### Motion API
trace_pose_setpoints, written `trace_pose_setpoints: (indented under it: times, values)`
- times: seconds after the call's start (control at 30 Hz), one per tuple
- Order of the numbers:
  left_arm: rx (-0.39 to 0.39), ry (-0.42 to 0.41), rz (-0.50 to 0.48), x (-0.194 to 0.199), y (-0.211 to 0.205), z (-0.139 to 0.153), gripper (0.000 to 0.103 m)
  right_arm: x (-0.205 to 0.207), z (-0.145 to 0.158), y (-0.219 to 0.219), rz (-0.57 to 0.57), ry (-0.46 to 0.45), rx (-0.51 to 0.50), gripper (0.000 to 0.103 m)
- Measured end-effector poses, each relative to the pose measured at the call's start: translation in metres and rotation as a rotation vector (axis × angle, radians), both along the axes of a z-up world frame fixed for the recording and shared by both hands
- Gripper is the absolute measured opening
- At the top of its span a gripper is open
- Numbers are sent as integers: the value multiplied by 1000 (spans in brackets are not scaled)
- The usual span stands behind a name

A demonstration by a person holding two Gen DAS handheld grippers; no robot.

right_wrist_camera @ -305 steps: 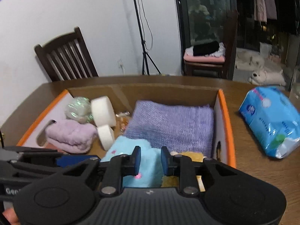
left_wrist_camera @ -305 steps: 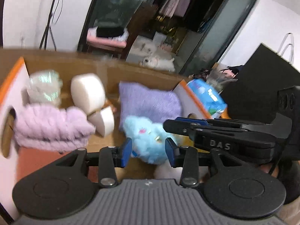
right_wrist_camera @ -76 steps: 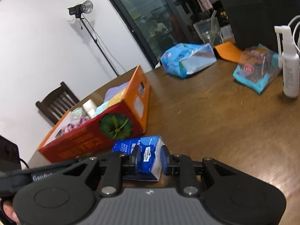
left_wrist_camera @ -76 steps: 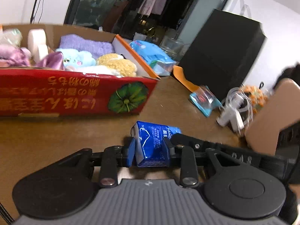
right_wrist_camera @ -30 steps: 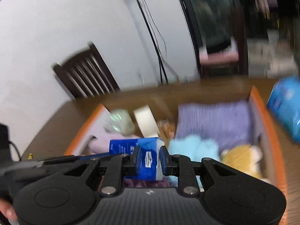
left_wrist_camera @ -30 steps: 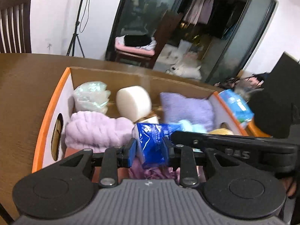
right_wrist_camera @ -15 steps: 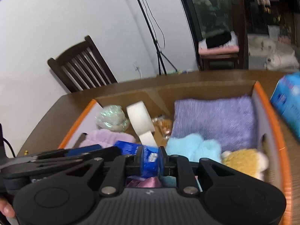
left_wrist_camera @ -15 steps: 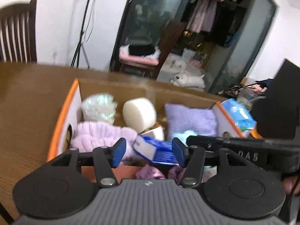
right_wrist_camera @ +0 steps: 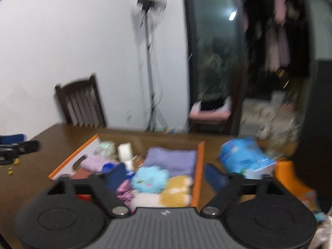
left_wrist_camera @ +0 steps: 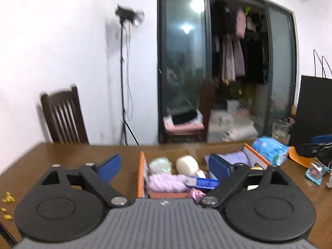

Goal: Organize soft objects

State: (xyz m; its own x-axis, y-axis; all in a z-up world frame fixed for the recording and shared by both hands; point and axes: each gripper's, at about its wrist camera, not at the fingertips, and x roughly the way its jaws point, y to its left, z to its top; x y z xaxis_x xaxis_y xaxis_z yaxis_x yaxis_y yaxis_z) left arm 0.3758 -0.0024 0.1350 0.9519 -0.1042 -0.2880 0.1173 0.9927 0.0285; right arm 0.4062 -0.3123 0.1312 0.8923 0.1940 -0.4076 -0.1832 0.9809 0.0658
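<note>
The orange-rimmed cardboard box point(left_wrist_camera: 141, 172) sits on the wooden table and holds soft things: a lilac towel roll point(left_wrist_camera: 166, 181), a white sponge point(left_wrist_camera: 186, 162), a purple cloth point(right_wrist_camera: 170, 159), a light blue plush point(right_wrist_camera: 150, 178) and a yellow plush point(right_wrist_camera: 178, 191). The blue tissue pack point(left_wrist_camera: 202, 182) lies in the box beside the lilac roll. My left gripper point(left_wrist_camera: 164, 168) is open and empty, raised in front of the box. My right gripper point(right_wrist_camera: 165, 176) is open and empty, above the box's near side.
A large blue wipes pack point(right_wrist_camera: 244, 155) lies right of the box, with an orange pouch point(right_wrist_camera: 290, 176) beyond it. A black bag point(left_wrist_camera: 313, 108) stands at the right. A wooden chair point(left_wrist_camera: 62, 118) and a light stand point(left_wrist_camera: 124, 83) are behind the table. Small yellow bits point(left_wrist_camera: 7, 199) lie at the left.
Both grippers opened wide and let go of the blue tissue pack, which now lies in the box. Both grippers pulled back and up, away from the box.
</note>
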Motion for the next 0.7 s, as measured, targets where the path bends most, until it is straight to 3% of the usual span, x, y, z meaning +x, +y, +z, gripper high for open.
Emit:
trace_pose_setpoints:
  times: [0.13,0.43,0.7]
  values:
    - [3,-57,-5,-29,-8,1,95,-34,-5,-11,-44,-89,26,92]
    - [-24,-80,6,-89,-13,-3,98,-93,-13,-13,-62,-126,80,92]
    - [-30,-91,4,-195,-6,-34,103,-201,-42,1,-38,-183,51,92]
